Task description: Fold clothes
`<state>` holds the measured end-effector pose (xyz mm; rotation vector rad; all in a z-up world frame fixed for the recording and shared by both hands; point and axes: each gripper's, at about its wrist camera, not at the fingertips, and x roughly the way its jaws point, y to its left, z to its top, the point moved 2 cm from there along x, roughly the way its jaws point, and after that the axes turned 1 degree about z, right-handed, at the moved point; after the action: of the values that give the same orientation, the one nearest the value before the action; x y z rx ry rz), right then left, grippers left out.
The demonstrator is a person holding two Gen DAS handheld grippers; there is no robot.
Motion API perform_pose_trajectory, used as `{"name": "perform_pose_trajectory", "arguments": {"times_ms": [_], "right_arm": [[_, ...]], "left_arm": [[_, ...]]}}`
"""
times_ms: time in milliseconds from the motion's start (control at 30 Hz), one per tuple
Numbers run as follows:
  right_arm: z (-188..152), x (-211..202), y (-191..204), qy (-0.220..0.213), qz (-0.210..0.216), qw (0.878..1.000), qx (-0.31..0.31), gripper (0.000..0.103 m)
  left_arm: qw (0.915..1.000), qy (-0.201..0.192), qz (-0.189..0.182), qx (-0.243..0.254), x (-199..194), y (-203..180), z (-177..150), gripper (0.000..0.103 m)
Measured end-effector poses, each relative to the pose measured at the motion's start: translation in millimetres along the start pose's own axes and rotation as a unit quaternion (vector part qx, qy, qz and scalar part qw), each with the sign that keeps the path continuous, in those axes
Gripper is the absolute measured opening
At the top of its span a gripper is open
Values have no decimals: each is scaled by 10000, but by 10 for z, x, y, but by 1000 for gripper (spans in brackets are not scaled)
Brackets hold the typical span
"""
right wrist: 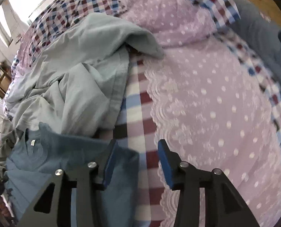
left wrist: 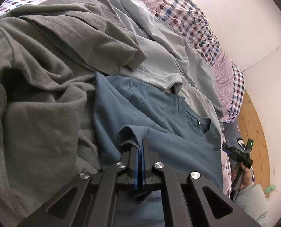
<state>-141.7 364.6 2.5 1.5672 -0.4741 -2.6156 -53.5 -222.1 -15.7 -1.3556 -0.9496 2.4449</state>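
Observation:
A blue T-shirt [left wrist: 155, 117] lies on the bed, its neckline with a white label toward the right. My left gripper [left wrist: 140, 147] is shut on a bunched fold of the blue T-shirt's sleeve edge. In the right wrist view the blue T-shirt [right wrist: 68, 151] lies at lower left. My right gripper [right wrist: 136, 145] stands open above the bedcover, its left finger over the shirt's edge, with nothing pinched between the pads. The right gripper [left wrist: 240, 151] also shows far right in the left wrist view, held by a person's hand.
A grey garment [left wrist: 45, 79] is heaped at the left, and a pale grey-green garment [left wrist: 168, 56] [right wrist: 80, 71] lies behind the blue shirt. The bedcover [right wrist: 206, 94] is lilac dotted lace with checked patches. Wooden floor [left wrist: 254, 123] runs along the bed's right edge.

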Motion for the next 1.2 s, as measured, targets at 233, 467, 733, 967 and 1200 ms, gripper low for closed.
{"name": "perform_pose_trajectory", "arguments": {"times_ms": [233,467,733,967,1200], "right_arm": [[-105,100,196,104,-129,9972,-725,1],[-28,210,288,-58,-1200,9879,-980,4],[-201,-210,392,-805,-1842,9754,-904,40],[-898,-1013,702,-1463,-1016,9789,-1006,45],[-1584,-1472,934,-1913,-921,9706,-1136,49]], "left_arm": [[9999,-13,-146,-51,-42,-22,13,1],[9879,-138,-1402,-642,-382,-105,127,1],[9906,271,-729,-1129,-49,273,109,17],[9984,139,-503,-196,-333,-21,-180,67],[9974,66,268,662,-289,-223,-440,56]]}}
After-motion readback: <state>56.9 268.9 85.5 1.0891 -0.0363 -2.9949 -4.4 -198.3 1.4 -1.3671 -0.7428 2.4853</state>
